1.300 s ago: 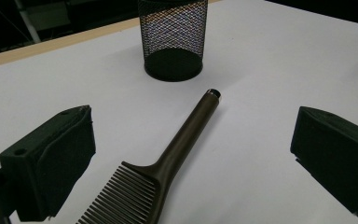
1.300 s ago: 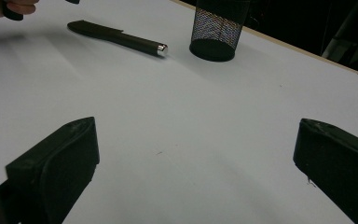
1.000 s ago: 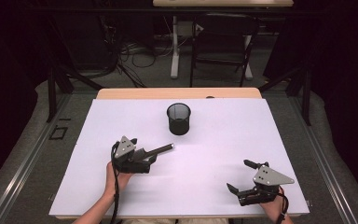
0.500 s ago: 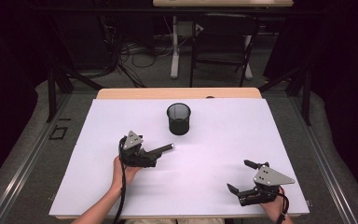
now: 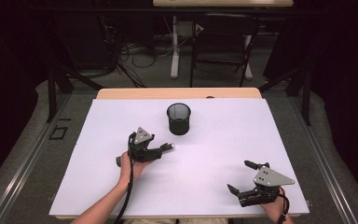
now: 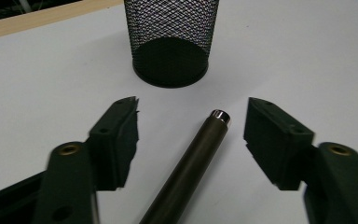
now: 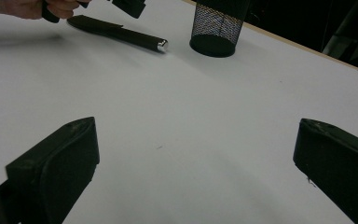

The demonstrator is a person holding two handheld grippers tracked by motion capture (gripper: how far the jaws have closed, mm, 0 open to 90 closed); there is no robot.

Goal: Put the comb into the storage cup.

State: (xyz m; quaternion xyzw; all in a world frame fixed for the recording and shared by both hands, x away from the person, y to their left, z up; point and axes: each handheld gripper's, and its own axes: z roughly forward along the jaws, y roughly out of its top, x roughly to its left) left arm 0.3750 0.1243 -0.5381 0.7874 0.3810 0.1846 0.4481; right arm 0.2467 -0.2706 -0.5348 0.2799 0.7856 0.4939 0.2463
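The white table carries a black mesh cup just beyond the left gripper. Its jaws have just been closing, a dark pen lying between them, untouched on both sides. The right gripper stands spread wide, nothing between its jaws.

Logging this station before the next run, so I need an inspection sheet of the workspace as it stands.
Surface: white table, wooden strip at the far edge.
Job's things: dark pen lying flat, silver tip towards the mesh cup, which stands upright.
Clutter: nothing seen.
Grippers: left gripper straddles the pen, jaws just been closing, pads not yet touching it; right gripper open, low over bare table.
Cables: one trails from each gripper; a tangle on the floor beyond.
Surroundings: chair, dark curtains.
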